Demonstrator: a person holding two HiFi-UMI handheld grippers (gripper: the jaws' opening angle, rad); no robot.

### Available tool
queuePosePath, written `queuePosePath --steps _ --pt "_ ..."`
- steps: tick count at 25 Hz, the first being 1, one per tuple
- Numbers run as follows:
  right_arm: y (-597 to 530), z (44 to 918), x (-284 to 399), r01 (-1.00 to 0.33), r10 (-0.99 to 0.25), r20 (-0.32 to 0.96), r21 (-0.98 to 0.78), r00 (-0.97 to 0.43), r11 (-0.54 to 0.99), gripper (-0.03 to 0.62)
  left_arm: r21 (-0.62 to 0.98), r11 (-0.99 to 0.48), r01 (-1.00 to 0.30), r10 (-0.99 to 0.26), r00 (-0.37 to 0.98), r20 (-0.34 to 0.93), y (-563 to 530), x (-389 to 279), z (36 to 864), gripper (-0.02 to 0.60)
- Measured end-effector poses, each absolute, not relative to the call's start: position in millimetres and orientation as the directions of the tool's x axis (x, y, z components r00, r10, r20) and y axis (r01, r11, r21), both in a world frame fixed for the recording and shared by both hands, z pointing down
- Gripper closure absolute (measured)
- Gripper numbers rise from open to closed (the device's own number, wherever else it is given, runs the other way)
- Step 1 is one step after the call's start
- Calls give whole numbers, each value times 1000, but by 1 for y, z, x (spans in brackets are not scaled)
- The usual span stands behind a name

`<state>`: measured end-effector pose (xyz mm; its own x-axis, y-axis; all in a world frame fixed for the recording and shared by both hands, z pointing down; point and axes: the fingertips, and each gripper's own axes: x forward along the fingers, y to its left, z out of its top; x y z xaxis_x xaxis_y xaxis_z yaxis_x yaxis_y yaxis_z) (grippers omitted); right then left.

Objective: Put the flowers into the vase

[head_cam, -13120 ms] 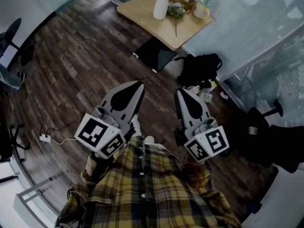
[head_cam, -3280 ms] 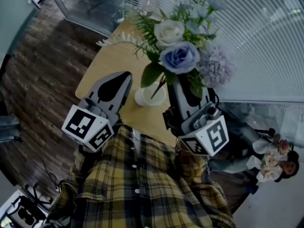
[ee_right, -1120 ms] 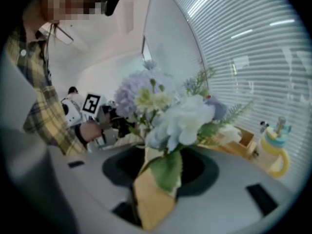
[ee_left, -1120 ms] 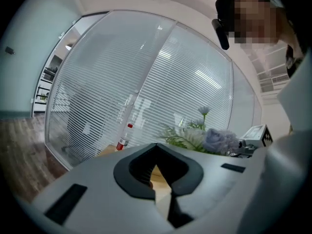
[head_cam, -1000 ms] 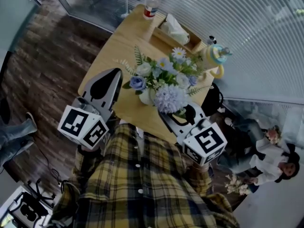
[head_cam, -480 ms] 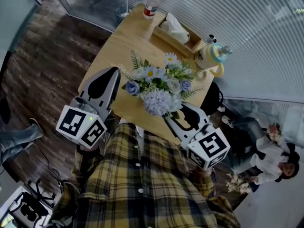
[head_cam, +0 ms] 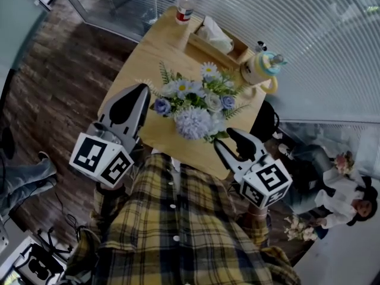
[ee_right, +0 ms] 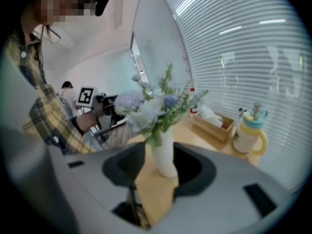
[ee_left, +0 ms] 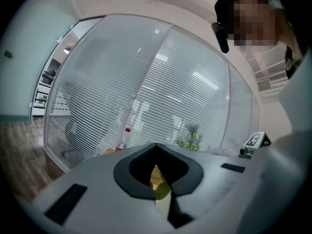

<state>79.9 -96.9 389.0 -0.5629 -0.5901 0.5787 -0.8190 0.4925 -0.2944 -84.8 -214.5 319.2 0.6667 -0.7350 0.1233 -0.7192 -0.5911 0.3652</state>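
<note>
all the flowers (head_cam: 193, 103) stand in the white vase (ee_right: 165, 160) on the table (head_cam: 133, 64). your right gripper (head_cam: 224, 138), at five o'clock of them, gapes wide and empty; your left gripper (head_cam: 141, 91), at nine o'clock, has its tips together. the label on the bottle (head_cam: 185, 5) is too small to read.

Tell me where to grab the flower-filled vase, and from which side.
Take the vase by its bare white body below the flowers, coming in level from the table's near edge, where the open right claw faces it. The blooms spread over the mouth, blocking any approach from above.
</note>
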Motion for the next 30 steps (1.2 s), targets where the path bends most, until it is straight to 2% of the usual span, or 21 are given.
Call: queuePosePath --steps 8,14,23,30 --pt "-102 375 124 -881 -693 545 -253 -472 401 416 330 -631 -702 -717 691 99 -210 -70 299 572" --pt "-112 350 139 -898 -767 467 -230 -439 374 422 305 -656 -691 -704 705 83 -208 -63 283 572" --pt "-142 294 130 -894 -852 272 -178 -447 412 555 289 -677 -677 -690 720 69 -207 -52 263 572" --pt "-169 256 89 -858 -843 163 -122 -513 498 580 282 -704 -652 -663 745 66 -202 -36 259 572"
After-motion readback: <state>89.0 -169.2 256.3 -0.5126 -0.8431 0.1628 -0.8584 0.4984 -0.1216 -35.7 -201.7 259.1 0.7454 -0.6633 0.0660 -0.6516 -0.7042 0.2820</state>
